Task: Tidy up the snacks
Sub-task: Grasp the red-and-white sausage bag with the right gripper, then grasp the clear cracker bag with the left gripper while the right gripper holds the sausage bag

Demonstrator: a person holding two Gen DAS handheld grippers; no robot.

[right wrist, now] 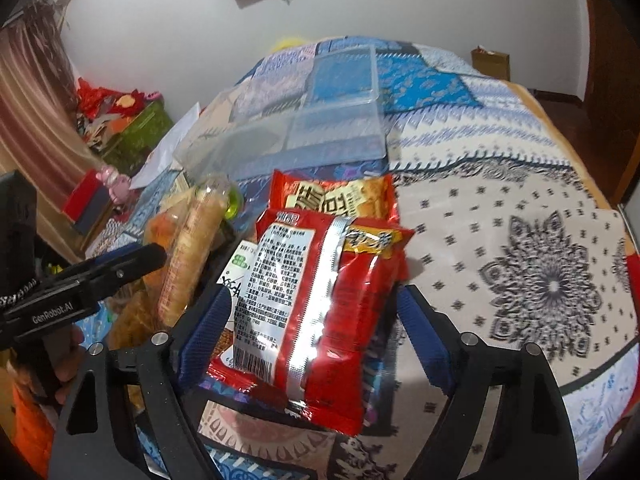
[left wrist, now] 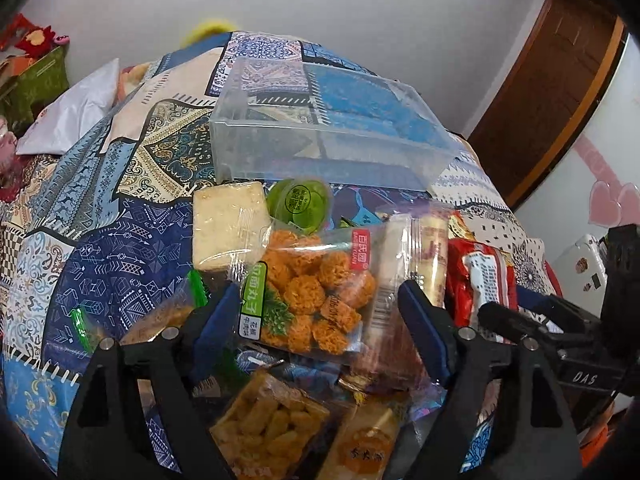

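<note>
Left wrist view: the left gripper (left wrist: pixel 320 312) is held over a heap of snack packets on the patterned bedspread (left wrist: pixel 100 240).
Left gripper state: the jaws are spread wide, with the packet of orange fried balls (left wrist: pixel 316 296) lying between them; contact with the blue pads (left wrist: pixel 424 332) cannot be told.
Clear box (left wrist: pixel 320 136): it is set on the bed beyond the heap, toward the far edge, open at the top.
Green jelly cup (left wrist: pixel 300 202): it is placed just in front of the box, beside a pale wrapped cake (left wrist: pixel 228 228).
Right wrist view: the right gripper (right wrist: pixel 312 320) is held over the red foil packet (right wrist: pixel 320 312), which lies printed back upward on the heap.
Right gripper state: the jaws are held wide on either side of the red packet; a grip is not shown.
Second red packet (right wrist: pixel 332 196): it is lying just behind the first, toward the box.
Biscuit tube (right wrist: pixel 192 256): it is seen left of the red packets.
</note>
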